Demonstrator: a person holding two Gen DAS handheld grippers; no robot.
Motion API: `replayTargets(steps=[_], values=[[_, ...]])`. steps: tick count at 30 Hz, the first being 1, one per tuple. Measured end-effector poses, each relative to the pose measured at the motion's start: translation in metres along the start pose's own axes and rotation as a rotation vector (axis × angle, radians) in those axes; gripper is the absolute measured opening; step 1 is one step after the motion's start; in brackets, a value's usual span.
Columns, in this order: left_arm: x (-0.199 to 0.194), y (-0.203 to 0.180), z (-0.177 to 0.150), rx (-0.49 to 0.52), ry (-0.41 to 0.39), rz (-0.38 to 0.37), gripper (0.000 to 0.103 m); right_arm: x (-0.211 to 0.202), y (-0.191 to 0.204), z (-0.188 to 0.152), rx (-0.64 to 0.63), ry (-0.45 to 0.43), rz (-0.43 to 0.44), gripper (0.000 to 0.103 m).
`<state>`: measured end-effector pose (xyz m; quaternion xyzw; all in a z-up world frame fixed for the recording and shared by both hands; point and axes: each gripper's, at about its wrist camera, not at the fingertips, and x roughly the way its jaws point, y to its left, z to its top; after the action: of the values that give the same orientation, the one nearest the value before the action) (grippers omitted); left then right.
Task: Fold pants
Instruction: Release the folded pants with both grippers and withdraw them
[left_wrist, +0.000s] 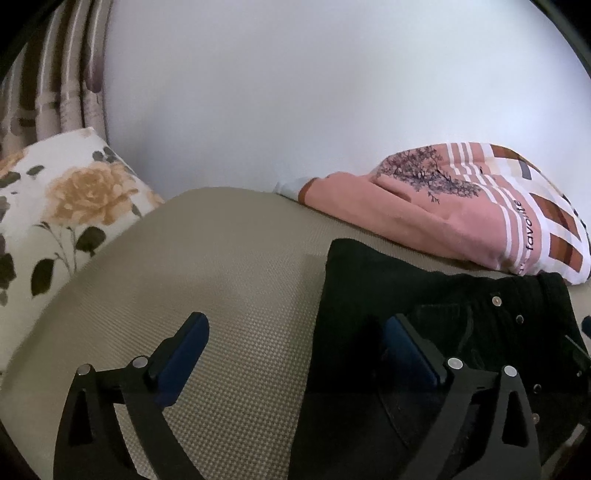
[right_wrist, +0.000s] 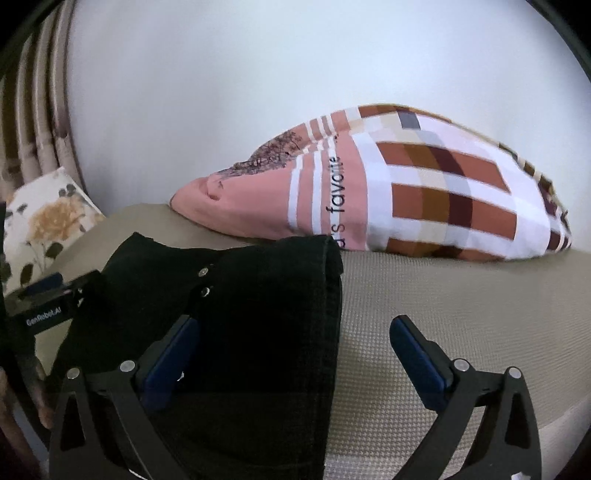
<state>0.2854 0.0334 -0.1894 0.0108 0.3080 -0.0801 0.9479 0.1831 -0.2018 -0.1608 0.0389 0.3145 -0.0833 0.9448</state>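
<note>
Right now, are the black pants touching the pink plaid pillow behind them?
Cannot tell. In the right wrist view the black pants overlap the pink plaid pillow's lower edge, but that may be occlusion; the left wrist view shows them close, with no plain gap or contact.

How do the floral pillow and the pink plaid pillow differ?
The floral pillow is white with yellow roses; the pink plaid pillow has stripes, checks and lettering. The floral one sits at the far left by the curtain; the plaid one touches the black pants. Both rest against the wall.

White wall (left_wrist: 295, 92), striped curtain (left_wrist: 55, 74), beige woven mattress (left_wrist: 221, 258).
</note>
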Motion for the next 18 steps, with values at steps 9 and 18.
replayTargets(steps=[9,18], values=[[-0.024,-0.011,-0.006,0.082,-0.025,0.186,0.099,0.005,0.003,0.0,-0.038,0.07,-0.049,0.103],[-0.146,-0.026,-0.015,0.098,-0.096,0.105,0.099,-0.111,-0.009,-0.005,0.061,-0.02,0.087,0.103]])
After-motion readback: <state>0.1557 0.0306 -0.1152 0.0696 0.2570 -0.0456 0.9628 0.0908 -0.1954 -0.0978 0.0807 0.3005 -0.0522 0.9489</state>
